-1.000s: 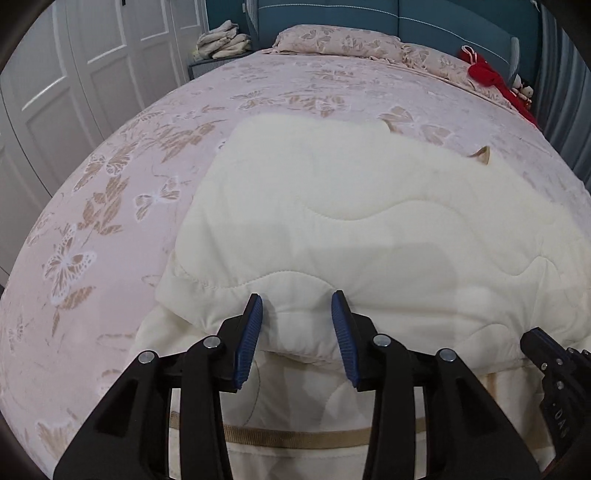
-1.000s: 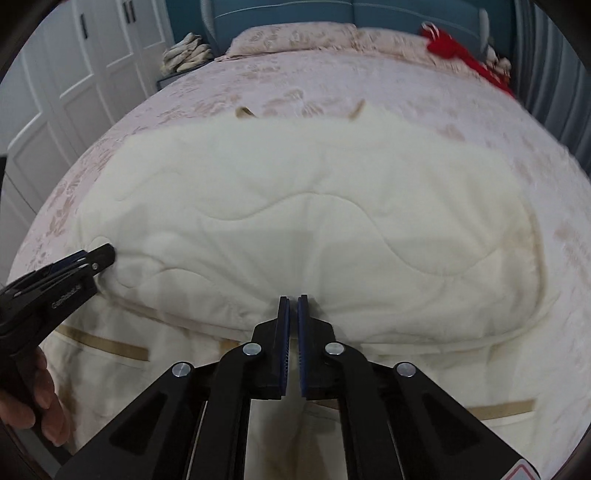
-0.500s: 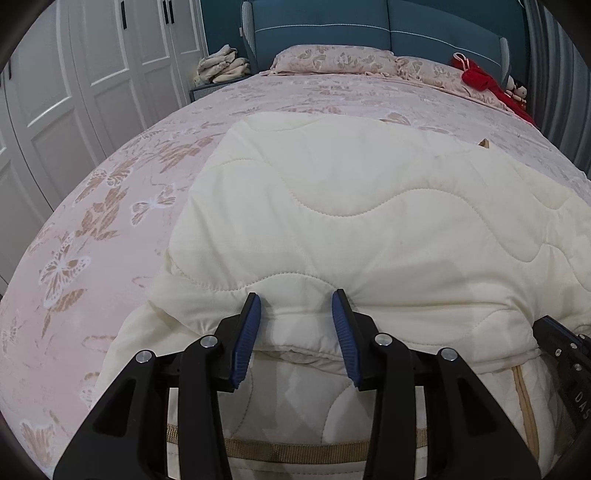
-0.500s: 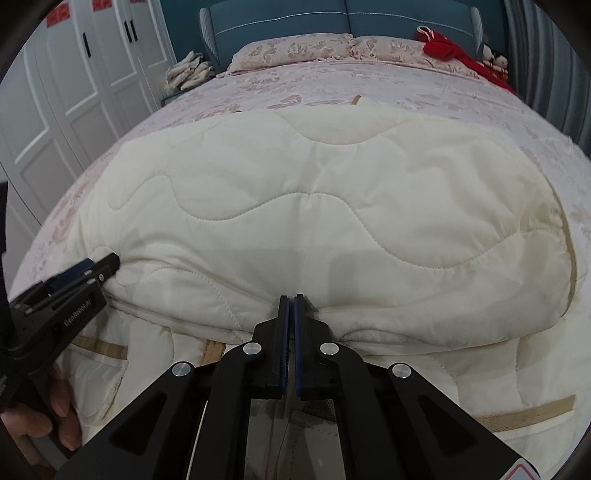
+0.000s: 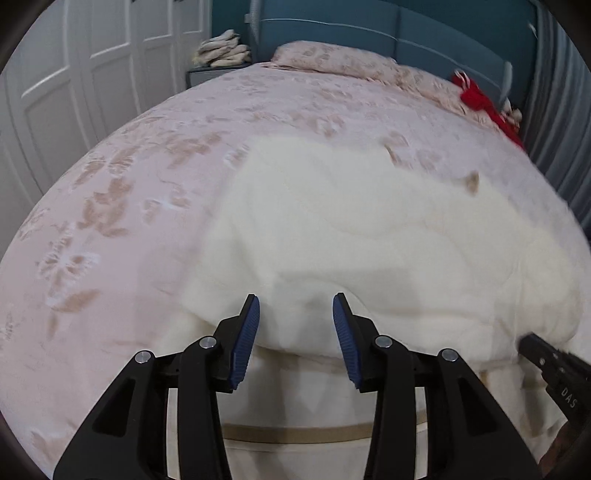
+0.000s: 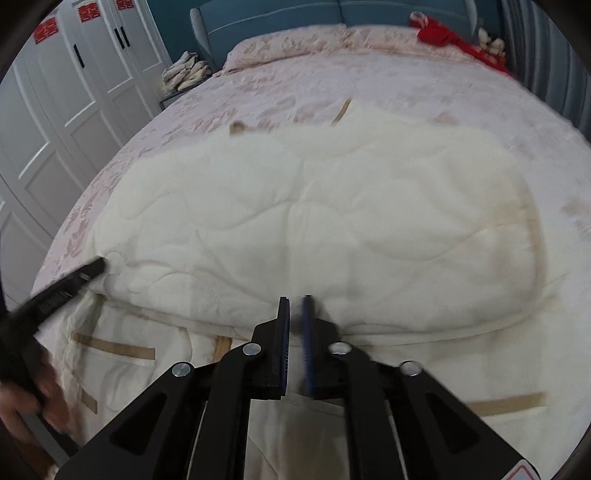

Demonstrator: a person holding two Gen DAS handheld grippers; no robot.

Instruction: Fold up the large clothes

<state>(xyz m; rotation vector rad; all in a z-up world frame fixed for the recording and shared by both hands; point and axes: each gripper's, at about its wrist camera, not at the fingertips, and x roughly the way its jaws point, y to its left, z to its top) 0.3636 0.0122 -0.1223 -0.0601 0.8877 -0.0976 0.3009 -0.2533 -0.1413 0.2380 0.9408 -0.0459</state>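
Observation:
A large cream quilted garment with tan trim lies folded over on the pink butterfly-print bed; it also fills the right wrist view. My left gripper is open, its blue pads on either side of the garment's folded near edge. My right gripper has its jaws slightly apart at the folded edge, with a narrow gap between the pads. The left gripper shows at the left in the right wrist view. The right gripper shows at the lower right of the left wrist view.
Pillows lie against a teal headboard. A red cloth lies at the far right. A nightstand holds folded cloth. White wardrobe doors stand on the left.
The garment has dropped and lies flatter on the bed than half a second ago. My right gripper's jaws have parted a little. The left gripper stays open.

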